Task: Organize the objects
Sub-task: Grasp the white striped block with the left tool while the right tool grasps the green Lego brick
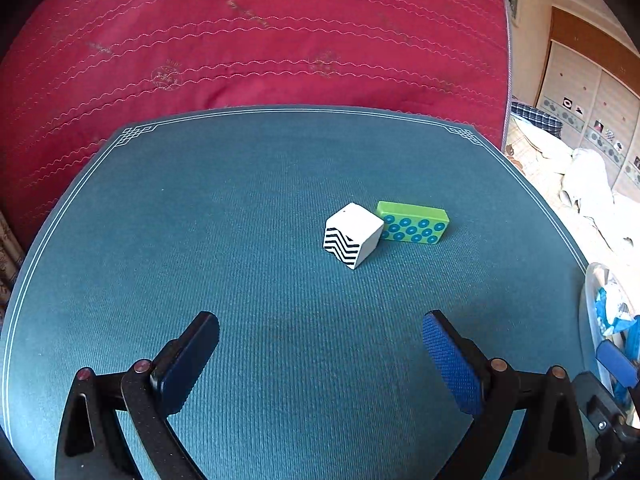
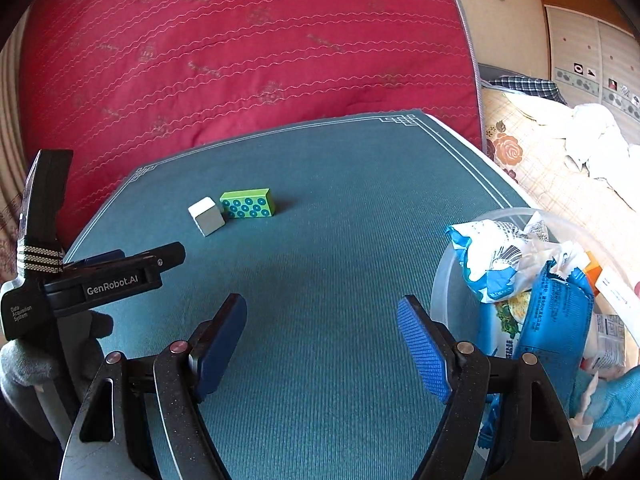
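I am holding both tools over the counter (image 1: 200, 240), which is wearing a teal mat with a thin white border, and behind its far edge a red quilted bed cover (image 1: 260, 40) is filling the background. Just beyond and to the right of my right gripper (image 2: 322, 340), a clear plastic tub (image 2: 444, 280) is sitting at the counter's near right corner, holding blue and white snack packets (image 2: 552, 312) that are sticking up above its rim. My left gripper (image 1: 320, 356) is hovering low over the mat with its two blue pads spread wide apart and nothing between them. My right gripper is hovering the same way, pads wide apart and gripping nothing; in its view the left gripper (image 2: 132, 264) is showing side-on to my left, too edge-on to read its opening from there. Ahead of my left gripper and slightly to the right, a green block (image 1: 414, 224) with blue ring dots is lying on its long side on the mat. A white cube (image 1: 354, 236) with black zigzag stripes on one face is sitting just left of it, turned corner-on towards me and touching or almost touching the block's near left end. From my right gripper, both pieces are lying well ahead and off to the left.
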The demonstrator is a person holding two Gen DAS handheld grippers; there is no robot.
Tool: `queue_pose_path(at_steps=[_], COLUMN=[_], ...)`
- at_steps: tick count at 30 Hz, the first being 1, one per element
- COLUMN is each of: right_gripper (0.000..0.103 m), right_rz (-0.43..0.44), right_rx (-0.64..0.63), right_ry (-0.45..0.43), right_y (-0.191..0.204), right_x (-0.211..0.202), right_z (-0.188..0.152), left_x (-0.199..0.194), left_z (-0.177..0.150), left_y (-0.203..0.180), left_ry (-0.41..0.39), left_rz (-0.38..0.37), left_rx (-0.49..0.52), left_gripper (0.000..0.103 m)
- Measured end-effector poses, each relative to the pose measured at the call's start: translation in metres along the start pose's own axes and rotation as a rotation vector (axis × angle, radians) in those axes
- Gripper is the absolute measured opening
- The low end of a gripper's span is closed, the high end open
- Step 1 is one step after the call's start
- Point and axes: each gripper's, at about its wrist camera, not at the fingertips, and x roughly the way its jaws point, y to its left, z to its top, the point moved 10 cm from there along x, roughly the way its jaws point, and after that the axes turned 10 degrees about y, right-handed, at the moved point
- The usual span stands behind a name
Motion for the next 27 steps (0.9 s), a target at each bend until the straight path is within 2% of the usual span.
queue_pose_path(at_steps=[12, 14, 16, 22, 26, 27], right_gripper=[0.079, 0.079, 0.079, 0.079, 0.079, 0.079], right_rz=[0.051, 0.059, 0.067, 0.076, 0.086, 0.088], right_rx=[0.018, 0.023, 0.026, 0.022, 0.034, 0.039], right_ry=[0.066, 0.077, 0.083, 0.091, 0.103, 0.107], right_y=[0.006, 0.007, 0.010, 0.018, 0.022, 0.023], right_x=[0.028, 0.033, 0.036, 0.047, 0.060, 0.063], right_z=[0.011, 0.012, 0.013, 0.022, 0.031, 0.033], left_x=[0.036, 0.044, 0.052, 0.052, 0.050, 0.050], left_z=[0.040, 0.042, 0.041, 0.043, 0.044, 0.044], left_y=[-0.009, -0.011, -0.013, -0.017, -0.019, -0.018], left_ry=[0.014, 0.025, 0.050, 0.038, 0.033, 0.033], left_rz=[0.014, 0.044, 0.037, 0.006, -0.034, -0.041], left_rx=[0.048, 0.061, 0.070, 0.085, 0.093, 0.092], left_gripper=[0.100, 0.084, 0.075, 0.066, 0.042, 0.042])
